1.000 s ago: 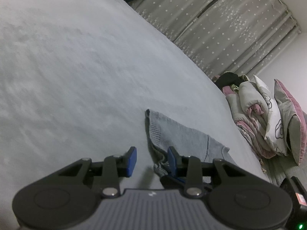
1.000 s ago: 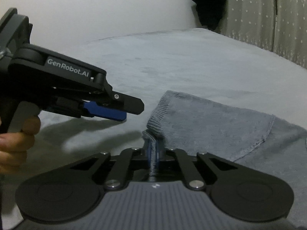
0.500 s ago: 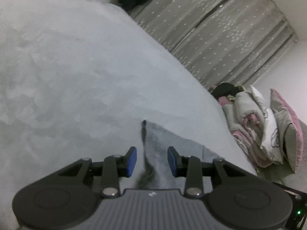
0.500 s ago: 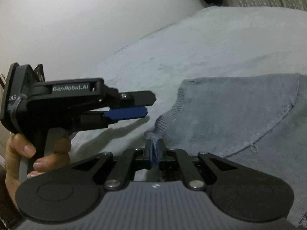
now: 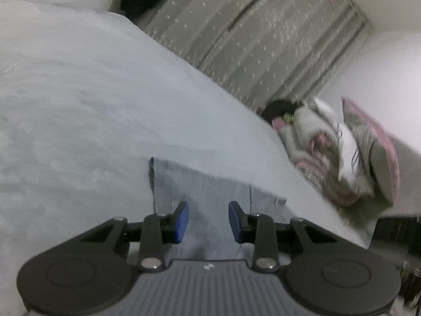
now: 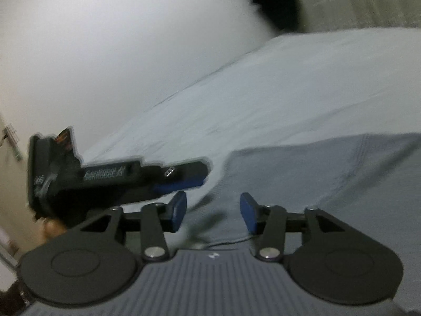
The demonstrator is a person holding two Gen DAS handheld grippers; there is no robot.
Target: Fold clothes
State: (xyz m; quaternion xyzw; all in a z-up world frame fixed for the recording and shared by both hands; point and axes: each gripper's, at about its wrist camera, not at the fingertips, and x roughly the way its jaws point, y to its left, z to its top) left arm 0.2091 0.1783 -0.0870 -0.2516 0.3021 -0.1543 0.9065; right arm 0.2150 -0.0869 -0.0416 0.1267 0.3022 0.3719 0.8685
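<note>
Bed (image 5: 79, 100): wide, covered in a pale grey sheet. Curtains (image 5: 252, 42): grey, white-speckled, hanging closed behind the bed's far edge. Bedding pile (image 5: 339, 152): rolled grey, white and pink pillows and quilts, heaped beside the bed. Dark clothing (image 6: 276, 2): hanging against the white wall (image 6: 105, 39).

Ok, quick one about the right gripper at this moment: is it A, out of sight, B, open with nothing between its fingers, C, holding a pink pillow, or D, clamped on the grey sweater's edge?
B: in the right wrist view the right gripper has its blue fingers spread wide apart over the grey sweater, with no fabric pinched between them.
</note>
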